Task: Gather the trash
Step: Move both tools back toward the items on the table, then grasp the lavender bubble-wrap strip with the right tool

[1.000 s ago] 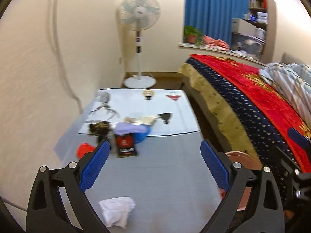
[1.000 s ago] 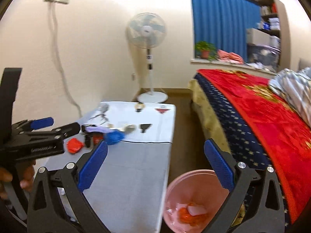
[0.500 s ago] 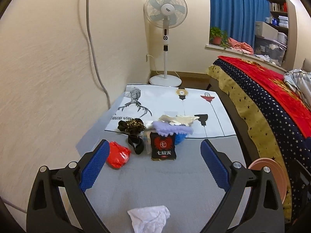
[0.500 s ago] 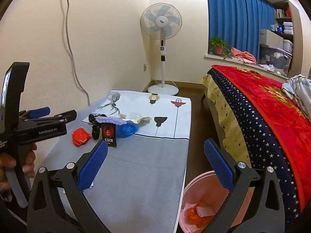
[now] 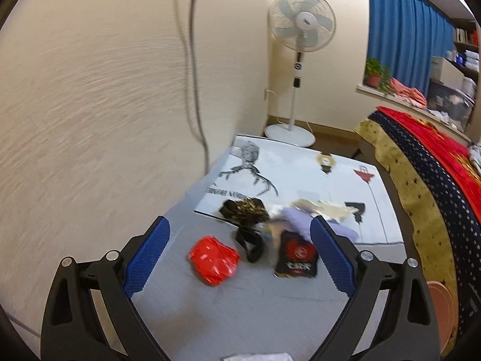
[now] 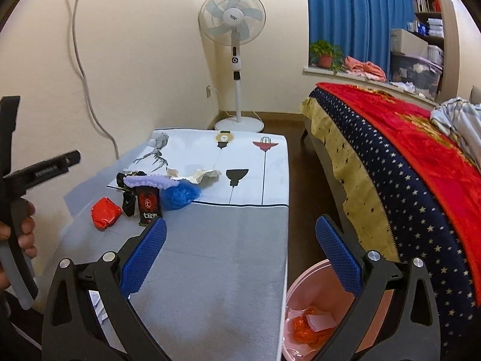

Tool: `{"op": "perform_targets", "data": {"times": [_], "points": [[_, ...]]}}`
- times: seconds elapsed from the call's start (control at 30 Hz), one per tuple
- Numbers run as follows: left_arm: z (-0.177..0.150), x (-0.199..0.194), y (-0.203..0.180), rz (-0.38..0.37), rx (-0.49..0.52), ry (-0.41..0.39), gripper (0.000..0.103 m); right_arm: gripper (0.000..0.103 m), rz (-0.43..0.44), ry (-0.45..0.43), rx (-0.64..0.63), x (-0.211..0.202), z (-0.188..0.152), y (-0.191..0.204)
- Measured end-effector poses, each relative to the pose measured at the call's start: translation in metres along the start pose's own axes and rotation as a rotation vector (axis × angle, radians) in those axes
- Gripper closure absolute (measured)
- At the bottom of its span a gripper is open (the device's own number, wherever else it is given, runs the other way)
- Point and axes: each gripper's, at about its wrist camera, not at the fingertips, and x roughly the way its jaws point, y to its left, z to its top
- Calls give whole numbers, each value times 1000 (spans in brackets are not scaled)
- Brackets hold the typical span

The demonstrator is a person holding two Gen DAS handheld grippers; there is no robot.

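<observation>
Left gripper (image 5: 240,249) swung twd red wrapper (image 5: 214,260), both claws apart, black packet (image 5: 297,255) lengthwise away

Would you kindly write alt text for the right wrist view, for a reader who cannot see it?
The open right gripper hovers over a grey table where a red wrapper, black packet and blue bag lie clustered at the far left. A pink bin holding trash sits on the floor between table and bed.
</observation>
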Motion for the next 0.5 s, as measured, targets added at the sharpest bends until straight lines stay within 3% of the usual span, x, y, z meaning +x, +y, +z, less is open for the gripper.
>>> {"op": "perform_targets", "data": {"times": [0.23,0.5], "points": [[18,5,19,49,-32,-23,12,5,49,-23,-101,34,1,43],[22,12,47,51,-108,24,12,5,114,-58,-197,108,-1,109]]}}
